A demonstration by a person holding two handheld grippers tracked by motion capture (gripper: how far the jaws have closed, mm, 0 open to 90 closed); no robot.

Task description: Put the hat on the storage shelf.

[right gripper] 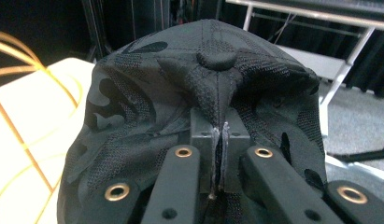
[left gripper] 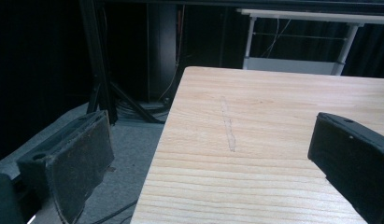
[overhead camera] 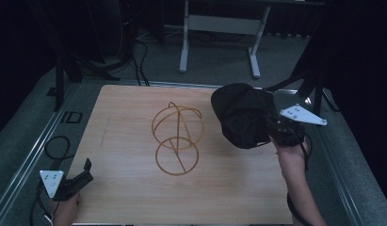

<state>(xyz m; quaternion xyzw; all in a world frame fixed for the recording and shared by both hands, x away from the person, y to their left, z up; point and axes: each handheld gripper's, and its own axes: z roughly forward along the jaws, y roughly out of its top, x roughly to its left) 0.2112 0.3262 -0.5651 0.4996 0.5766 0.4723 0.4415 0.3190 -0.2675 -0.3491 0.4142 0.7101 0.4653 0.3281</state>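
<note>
The right gripper [overhead camera: 276, 127] has its jaws clamped on the cap [overhead camera: 240, 117] — held off the table [overhead camera: 134, 188], just right of the wire stand [overhead camera: 177, 139]. The left gripper [overhead camera: 83, 176], jaws apart and empty, sits well away at the near-left corner.

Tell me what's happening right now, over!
Right gripper shut on the black cap, held up. Left gripper open, resting at table's near corner. Gold wire stand mid-table, nothing blocking it.
</note>
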